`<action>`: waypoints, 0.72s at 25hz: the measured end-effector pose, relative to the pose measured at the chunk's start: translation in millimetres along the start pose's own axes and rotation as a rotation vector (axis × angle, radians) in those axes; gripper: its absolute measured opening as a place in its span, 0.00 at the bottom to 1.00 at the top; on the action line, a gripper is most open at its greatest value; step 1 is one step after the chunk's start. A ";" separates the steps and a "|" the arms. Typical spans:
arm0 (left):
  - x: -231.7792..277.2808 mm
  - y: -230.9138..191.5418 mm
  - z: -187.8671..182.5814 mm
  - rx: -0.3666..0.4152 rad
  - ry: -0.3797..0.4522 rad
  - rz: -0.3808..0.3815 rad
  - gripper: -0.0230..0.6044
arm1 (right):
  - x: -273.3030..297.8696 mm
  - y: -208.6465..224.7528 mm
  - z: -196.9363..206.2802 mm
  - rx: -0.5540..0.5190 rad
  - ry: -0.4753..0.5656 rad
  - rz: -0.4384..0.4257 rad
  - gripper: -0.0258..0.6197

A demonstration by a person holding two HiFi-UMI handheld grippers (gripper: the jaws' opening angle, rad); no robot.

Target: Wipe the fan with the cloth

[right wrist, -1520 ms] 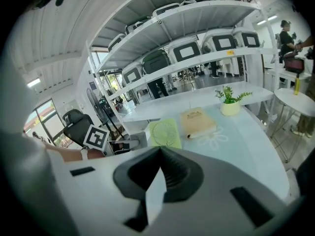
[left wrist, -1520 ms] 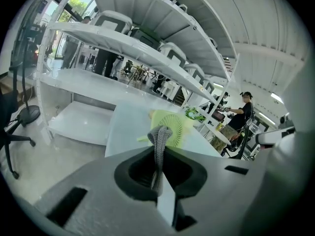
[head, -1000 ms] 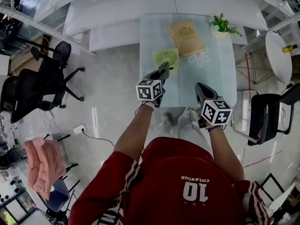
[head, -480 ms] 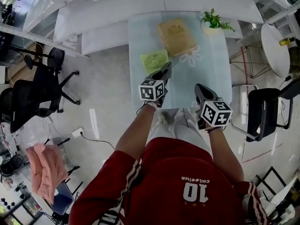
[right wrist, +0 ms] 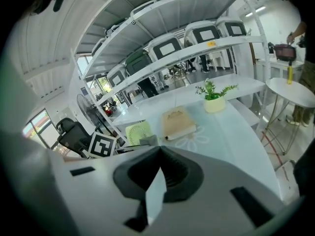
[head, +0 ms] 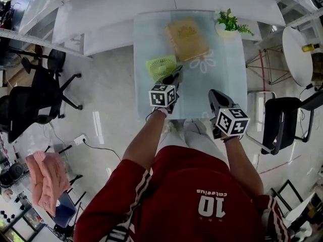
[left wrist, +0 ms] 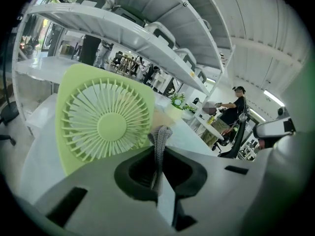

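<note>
Now left hand-held gripper [left wrist: 158, 154] pinches cloth [left wrist: 160, 134] near fan [left wrist: 103, 124]; right hand-held gripper [right wrist: 158, 156] closed; pot [right wrist: 214, 104] holds plant [right wrist: 212, 89].

Head camera looks steeply down; all views share the fan [head: 162, 67].

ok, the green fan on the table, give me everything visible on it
The light green plastic fan stands upright or nearly so on the pale glass table, near its left edge, with its face turned toward the left gripper. It has a rounded-square housing and a round grille of thin radial slats around a solid disc hub. Blades cannot be made out, and no cable or switch shows. The grey cloth strip pinched in that gripper's shut jaws overlaps the fan's right edge in the left gripper view; contact cannot be confirmed.
</note>
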State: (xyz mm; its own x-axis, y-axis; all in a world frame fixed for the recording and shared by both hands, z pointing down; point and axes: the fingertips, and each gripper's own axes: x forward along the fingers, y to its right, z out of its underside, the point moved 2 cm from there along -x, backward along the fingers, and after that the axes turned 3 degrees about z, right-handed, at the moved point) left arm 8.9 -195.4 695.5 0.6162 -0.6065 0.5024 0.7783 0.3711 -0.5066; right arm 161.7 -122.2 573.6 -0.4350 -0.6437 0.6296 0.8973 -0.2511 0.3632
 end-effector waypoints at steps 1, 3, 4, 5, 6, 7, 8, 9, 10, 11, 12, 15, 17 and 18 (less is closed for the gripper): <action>2.0 -2.9 -0.2 0.008 -0.001 -0.005 0.08 | 1.4 1.0 -1.6 -0.004 -0.001 -0.002 0.05; 3.4 -8.2 -0.7 0.015 0.004 -0.011 0.08 | 3.1 2.5 -3.1 -0.006 -0.001 -0.002 0.05; 3.9 -10.4 -0.9 0.017 0.008 -0.011 0.08 | 3.9 3.3 -3.0 -0.006 -0.002 -0.001 0.05; 4.6 -12.2 -1.0 0.020 0.012 -0.010 0.08 | 4.6 4.0 -2.7 -0.008 -0.002 0.000 0.05; 5.4 -13.5 -0.9 0.023 0.015 -0.006 0.08 | 5.1 4.8 -2.4 -0.009 -0.003 0.001 0.05; 6.3 -14.5 -0.3 0.029 0.017 -0.001 0.08 | 5.1 5.6 -2.0 -0.012 -0.004 0.002 0.05; 6.8 -15.4 0.6 0.036 0.019 0.004 0.08 | 4.7 6.4 -1.6 -0.015 -0.004 0.002 0.05; 7.2 -16.5 1.5 0.043 0.019 0.006 0.08 | 3.8 7.1 -1.2 -0.017 -0.004 0.004 0.05; 7.2 -17.6 2.2 0.050 0.019 0.007 0.08 | 2.6 7.8 -0.7 -0.020 -0.004 0.006 0.05; 7.2 -18.7 2.8 0.054 0.019 0.007 0.08 | 1.4 8.4 0.0 -0.021 -0.004 0.009 0.05; 7.1 -19.6 3.3 0.055 0.020 0.008 0.08 | 0.4 8.8 0.9 -0.023 -0.006 0.013 0.05; 5.6 -23.5 4.2 0.062 0.022 0.010 0.08 | -1.2 7.9 3.1 -0.029 -0.010 0.021 0.05; 2.0 -27.0 4.1 0.065 0.023 0.006 0.08 | -2.0 5.6 3.4 -0.033 -0.010 0.024 0.05; -0.5 -28.8 4.1 0.065 0.024 0.002 0.08 | -2.6 4.0 3.5 -0.036 -0.010 0.025 0.05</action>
State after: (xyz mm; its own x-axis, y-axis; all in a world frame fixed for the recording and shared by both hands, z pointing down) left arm -13.4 -202.9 712.8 0.6157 -0.6220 0.4838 0.7834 0.4168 -0.4611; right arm 166.2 -119.0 575.8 -0.4128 -0.6432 0.6448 0.9100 -0.2608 0.3224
